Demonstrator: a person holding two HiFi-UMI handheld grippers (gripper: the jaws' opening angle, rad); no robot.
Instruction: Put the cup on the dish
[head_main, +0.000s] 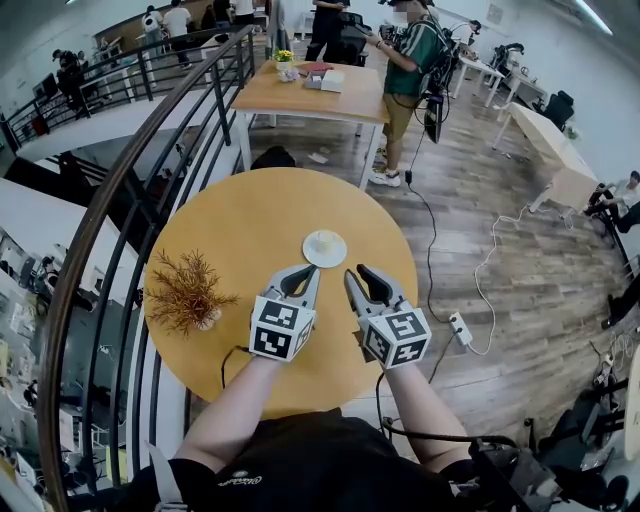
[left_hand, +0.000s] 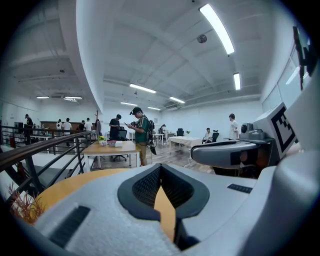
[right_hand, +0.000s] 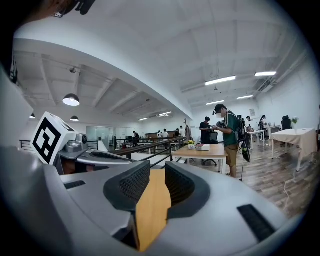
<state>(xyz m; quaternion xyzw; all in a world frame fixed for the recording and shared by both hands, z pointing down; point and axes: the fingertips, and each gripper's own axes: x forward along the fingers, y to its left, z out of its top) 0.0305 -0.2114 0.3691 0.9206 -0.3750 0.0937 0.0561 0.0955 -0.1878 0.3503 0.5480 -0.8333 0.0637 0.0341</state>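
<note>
A white cup (head_main: 325, 240) stands on a white dish (head_main: 312, 257) near the middle of the round wooden table (head_main: 230, 225). Both grippers hover side by side over the table's near half, just short of the dish. My left gripper (head_main: 312, 270) is shut and holds nothing; its tips point at the dish's near left edge. My right gripper (head_main: 352, 275) is shut too, empty, a little right of the dish. In the left gripper view (left_hand: 161, 170) and the right gripper view (right_hand: 154, 172) only tabletop shows between the pads; cup and dish are hidden there.
A dried brown plant (head_main: 187, 292) in a small pot sits at the table's left side. A black railing (head_main: 130, 190) curves along the left. Beyond stand a wooden desk (head_main: 310, 92) and a person in a green shirt (head_main: 410, 60). A power strip (head_main: 462, 328) lies on the floor.
</note>
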